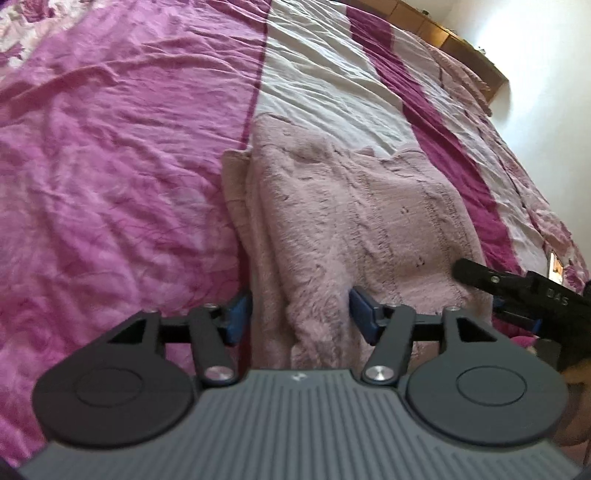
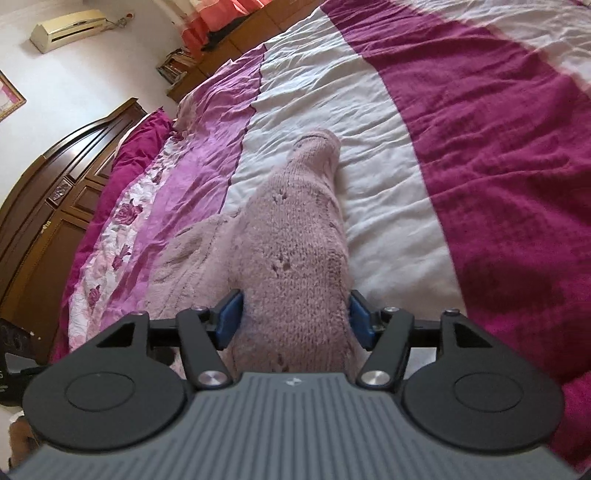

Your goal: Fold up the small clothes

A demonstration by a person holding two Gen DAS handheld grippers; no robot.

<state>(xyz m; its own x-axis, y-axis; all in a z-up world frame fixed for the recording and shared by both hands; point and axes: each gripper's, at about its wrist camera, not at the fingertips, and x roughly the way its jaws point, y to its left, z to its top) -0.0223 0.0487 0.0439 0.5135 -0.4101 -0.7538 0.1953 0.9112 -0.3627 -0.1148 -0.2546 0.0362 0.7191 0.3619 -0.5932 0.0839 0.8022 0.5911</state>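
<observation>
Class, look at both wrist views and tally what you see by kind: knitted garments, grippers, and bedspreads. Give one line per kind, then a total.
Knitted garments: 1, the pale pink sweater
Grippers: 2, the left gripper and the right gripper
Bedspreads: 1, the striped bedspread
Total: 4

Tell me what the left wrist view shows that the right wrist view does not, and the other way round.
Only the left wrist view shows the right gripper from outside, entering at the right edge over the pink knitted garment, and the left gripper with its jaws apart. Only the right wrist view shows the air conditioner on the wall, the dark wooden headboard and the garment's long sleeve-like part between its own open blue pads. Both show the garment lying on the pink and white bedcover.
</observation>
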